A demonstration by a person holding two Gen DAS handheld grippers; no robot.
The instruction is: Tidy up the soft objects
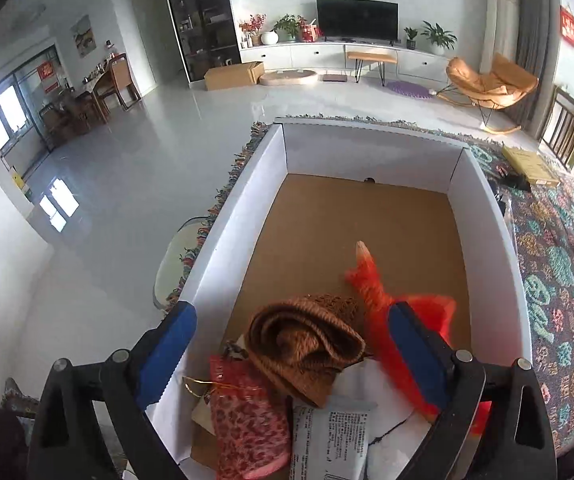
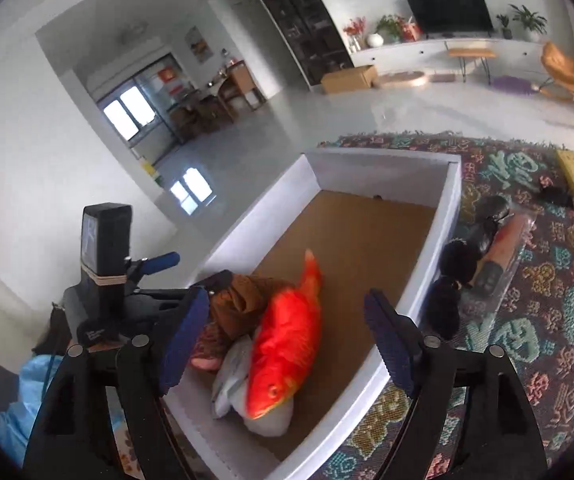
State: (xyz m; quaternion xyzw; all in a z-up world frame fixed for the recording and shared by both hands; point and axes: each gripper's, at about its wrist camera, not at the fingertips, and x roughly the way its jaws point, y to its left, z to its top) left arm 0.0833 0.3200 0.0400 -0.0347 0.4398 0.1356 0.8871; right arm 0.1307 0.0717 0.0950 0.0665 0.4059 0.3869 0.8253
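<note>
Through your left wrist camera, your left gripper (image 1: 293, 346) hangs over the near end of the white box (image 1: 243, 200), its blue-padded jaws spread wide with nothing between them. Below the gap lies a rolled brown knit scarf (image 1: 305, 344), resting on a white printed pouch (image 1: 331, 436). A red patterned pouch (image 1: 251, 420) sits just left of the scarf, touching it, near the box's left wall. The orange fish plush (image 1: 371, 292) lies to the right of the scarf, its tail pointing toward the far end; your right-hand finger hides part of its body. The far half of the brown cardboard floor holds none of the items. The box stands on a patterned woven cloth (image 1: 559, 304), with a yellow flat box (image 1: 529, 164) farther off on it.

Through your right wrist camera, your right gripper (image 2: 287, 350) also has its jaws wide apart, holding nothing. The fish plush (image 2: 283, 344) lies between and below the fingers, head toward you, resting on the white pouch (image 2: 227, 376) with the brown scarf (image 2: 243, 296) touching its left side. Your left gripper (image 2: 155, 260) shows at the left, over the box's near corner. Outside the right wall (image 2: 435, 240), on the cloth (image 2: 559, 320), lie black fluffy items (image 2: 457, 264) and an orange packet in clear wrap (image 2: 505, 248), just beside one another.
</note>
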